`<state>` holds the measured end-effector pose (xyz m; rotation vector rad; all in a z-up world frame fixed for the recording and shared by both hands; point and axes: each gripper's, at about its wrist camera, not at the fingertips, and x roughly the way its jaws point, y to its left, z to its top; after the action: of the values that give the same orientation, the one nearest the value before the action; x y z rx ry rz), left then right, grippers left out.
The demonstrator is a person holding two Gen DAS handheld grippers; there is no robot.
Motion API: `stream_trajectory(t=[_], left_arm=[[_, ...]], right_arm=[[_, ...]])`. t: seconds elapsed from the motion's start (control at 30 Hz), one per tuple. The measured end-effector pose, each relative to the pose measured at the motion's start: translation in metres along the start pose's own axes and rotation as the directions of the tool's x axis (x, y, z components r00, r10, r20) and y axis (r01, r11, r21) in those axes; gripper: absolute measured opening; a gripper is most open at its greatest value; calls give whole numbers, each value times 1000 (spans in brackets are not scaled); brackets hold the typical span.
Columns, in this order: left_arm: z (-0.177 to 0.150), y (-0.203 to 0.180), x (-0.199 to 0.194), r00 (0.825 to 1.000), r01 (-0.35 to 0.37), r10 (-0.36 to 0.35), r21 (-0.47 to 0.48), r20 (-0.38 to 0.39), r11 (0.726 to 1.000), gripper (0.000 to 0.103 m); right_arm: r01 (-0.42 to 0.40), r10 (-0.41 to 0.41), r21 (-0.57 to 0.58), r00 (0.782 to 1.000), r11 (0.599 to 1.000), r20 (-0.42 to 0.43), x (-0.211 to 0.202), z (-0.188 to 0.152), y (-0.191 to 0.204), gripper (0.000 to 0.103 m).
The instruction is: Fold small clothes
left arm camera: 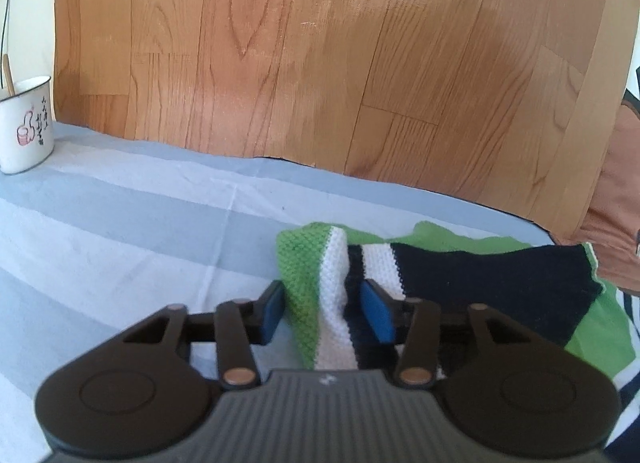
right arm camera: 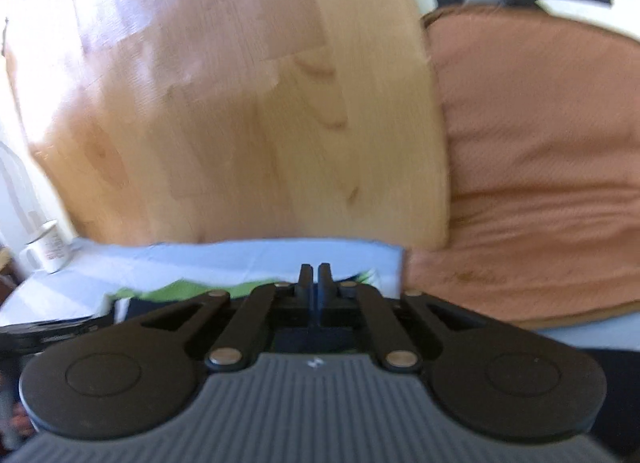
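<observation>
A small knitted garment [left arm camera: 440,271] in green, white and black stripes lies on the grey-and-white striped cloth [left arm camera: 120,231]. My left gripper [left arm camera: 324,309] is open, its blue pads [left arm camera: 376,311] standing either side of a raised fold of the garment's left end. In the blurred right wrist view my right gripper [right arm camera: 314,283] is shut with nothing seen between its fingers. It hovers above the garment's green edge [right arm camera: 180,289] near the cloth's far right corner.
A white enamel mug [left arm camera: 25,125] stands at the far left, also in the right wrist view [right arm camera: 46,247]. A wood-pattern board [left arm camera: 320,63] rises behind the cloth. A brown cushion [right arm camera: 540,167] lies to the right.
</observation>
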<state>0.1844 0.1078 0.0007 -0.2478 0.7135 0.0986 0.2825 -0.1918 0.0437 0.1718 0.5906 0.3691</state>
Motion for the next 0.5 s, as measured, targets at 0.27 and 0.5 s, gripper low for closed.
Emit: stream_trajectory(t=[0.27, 0.5], left_arm=[[0, 9, 3, 997, 79, -80, -36, -17, 996, 48], [7, 23, 1, 992, 120, -121, -90, -16, 989, 19]], right_arm=[[43, -18, 165, 988, 985, -154, 58, -29, -28, 20], [-7, 5, 82, 1000, 997, 30, -1, -2, -2, 4]])
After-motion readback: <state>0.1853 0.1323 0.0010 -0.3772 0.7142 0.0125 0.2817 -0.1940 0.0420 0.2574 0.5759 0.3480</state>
